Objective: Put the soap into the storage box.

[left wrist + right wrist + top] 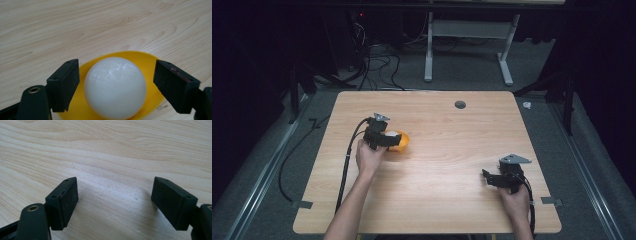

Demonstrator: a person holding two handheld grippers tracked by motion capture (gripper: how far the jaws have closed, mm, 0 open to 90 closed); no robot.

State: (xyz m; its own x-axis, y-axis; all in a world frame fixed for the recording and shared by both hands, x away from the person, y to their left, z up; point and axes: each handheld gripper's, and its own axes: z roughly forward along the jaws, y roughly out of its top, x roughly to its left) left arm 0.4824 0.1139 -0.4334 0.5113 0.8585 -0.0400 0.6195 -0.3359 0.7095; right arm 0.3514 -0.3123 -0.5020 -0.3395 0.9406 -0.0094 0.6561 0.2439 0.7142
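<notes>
Left gripper (116, 85) hangs with its jaws spread either side of the white ball (115, 87), which sits in the yellow bowl (147, 62) on the wooden table (452, 150), seemingly placed to grasp it, while the right gripper (115, 202) waits open over bare wood.

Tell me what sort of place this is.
Probably a lab or recording workspace, not a home: a bare wooden table on grey carpet, loose cables on the floor behind it, a metal stand frame, and dark surroundings all round.
</notes>
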